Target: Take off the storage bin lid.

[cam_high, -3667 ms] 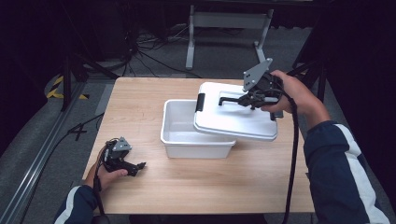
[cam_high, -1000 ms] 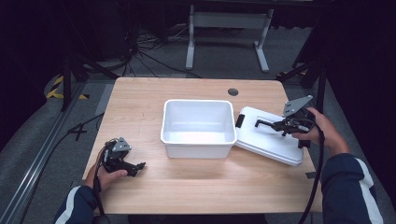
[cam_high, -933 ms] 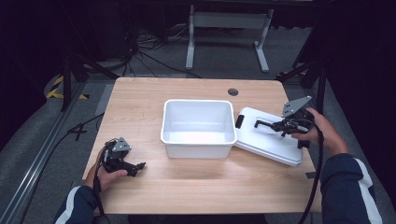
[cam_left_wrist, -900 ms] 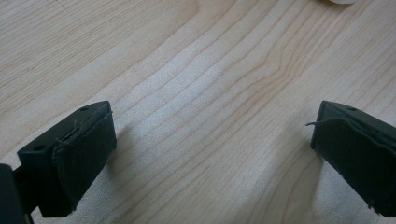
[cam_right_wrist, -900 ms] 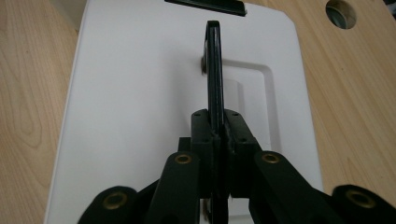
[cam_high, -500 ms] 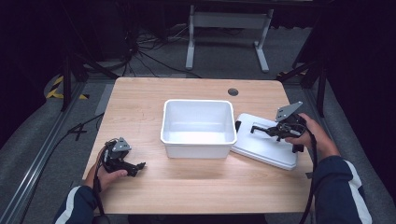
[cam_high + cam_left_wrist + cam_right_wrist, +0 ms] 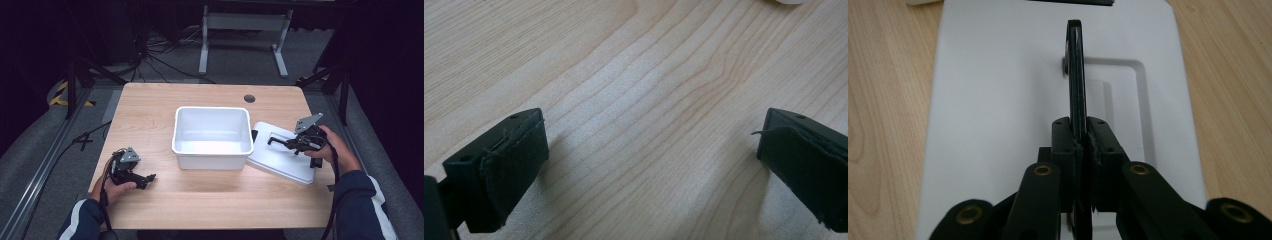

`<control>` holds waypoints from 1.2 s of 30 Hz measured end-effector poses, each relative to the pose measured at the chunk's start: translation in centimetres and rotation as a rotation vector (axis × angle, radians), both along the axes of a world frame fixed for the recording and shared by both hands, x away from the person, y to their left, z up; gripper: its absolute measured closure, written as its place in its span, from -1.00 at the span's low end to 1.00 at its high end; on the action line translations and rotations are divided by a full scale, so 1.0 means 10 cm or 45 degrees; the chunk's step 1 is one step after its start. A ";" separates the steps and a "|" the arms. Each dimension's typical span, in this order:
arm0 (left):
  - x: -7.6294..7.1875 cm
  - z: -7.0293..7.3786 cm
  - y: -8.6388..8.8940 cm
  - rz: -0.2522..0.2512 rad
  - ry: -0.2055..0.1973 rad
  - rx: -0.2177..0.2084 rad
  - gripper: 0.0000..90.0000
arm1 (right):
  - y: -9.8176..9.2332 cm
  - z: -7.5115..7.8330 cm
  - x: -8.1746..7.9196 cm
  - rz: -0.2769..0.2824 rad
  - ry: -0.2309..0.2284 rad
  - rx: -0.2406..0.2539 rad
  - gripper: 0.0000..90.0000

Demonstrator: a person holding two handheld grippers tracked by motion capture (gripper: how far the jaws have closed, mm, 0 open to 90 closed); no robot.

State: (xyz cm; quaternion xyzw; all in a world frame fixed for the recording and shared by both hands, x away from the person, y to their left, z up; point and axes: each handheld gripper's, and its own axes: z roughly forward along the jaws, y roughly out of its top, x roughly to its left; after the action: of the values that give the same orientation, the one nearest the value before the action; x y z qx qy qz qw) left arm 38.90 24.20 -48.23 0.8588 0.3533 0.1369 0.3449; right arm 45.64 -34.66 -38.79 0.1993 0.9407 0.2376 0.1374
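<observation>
1. Here the white bin (image 7: 212, 132) is sitting open-topped mid-table (image 7: 210, 200), nothing visible inside it.
2. The white lid (image 7: 282, 160) is lying flat on the table just right of the bin; whether its left edge is touching the bin wall is unclear.
3. The right gripper (image 7: 289, 143) is pinching the lid's black handle (image 7: 1075, 75), jaws clamped tight on it, with the handle standing upright.
4. The left gripper (image 7: 146, 179) is resting on the wood at the near left, jaws gaping wide, holding nothing, well apart from the bin.
5. The right hand (image 7: 334, 150) is gripping its tool over the lid's right end.
</observation>
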 end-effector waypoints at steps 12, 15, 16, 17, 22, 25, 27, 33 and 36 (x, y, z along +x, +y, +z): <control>0.00 0.00 0.00 0.000 0.006 -0.002 -0.99 | -0.02 0.05 -0.05 -0.032 -0.051 0.076 0.74; 0.00 0.00 0.00 0.000 0.001 0.000 -0.99 | -0.03 0.07 -0.05 -0.045 -0.062 0.082 0.63; 0.00 0.00 0.00 0.000 0.000 0.000 -0.99 | -0.03 0.08 -0.06 -0.049 -0.061 0.086 0.61; 0.00 0.00 0.00 0.000 0.001 0.000 -0.99 | -0.04 0.09 -0.06 -0.051 -0.063 0.092 0.60; 0.00 0.00 0.00 0.003 0.005 -0.005 -0.99 | -0.02 0.14 -0.10 -0.044 -0.076 0.114 0.51; 0.00 0.00 0.00 0.000 0.001 0.000 -0.99 | 0.01 0.16 -0.13 -0.039 -0.089 0.125 0.46; 0.00 0.00 0.00 -0.002 0.003 -0.001 -0.99 | 0.04 0.18 -0.15 -0.036 -0.094 0.123 0.41; 0.01 0.00 0.00 -0.009 0.006 -0.004 -1.00 | 0.07 0.21 -0.20 -0.031 -0.100 0.142 0.34; 0.01 0.00 0.00 -0.009 0.006 -0.004 -1.00 | 0.08 0.22 -0.23 -0.050 -0.113 0.135 0.28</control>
State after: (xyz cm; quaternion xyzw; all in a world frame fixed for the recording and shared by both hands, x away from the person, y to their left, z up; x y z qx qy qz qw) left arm 38.96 24.21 -48.25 0.8598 0.3512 0.1332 0.3458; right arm 43.37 -33.86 -36.55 0.2140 0.9157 0.2930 0.1728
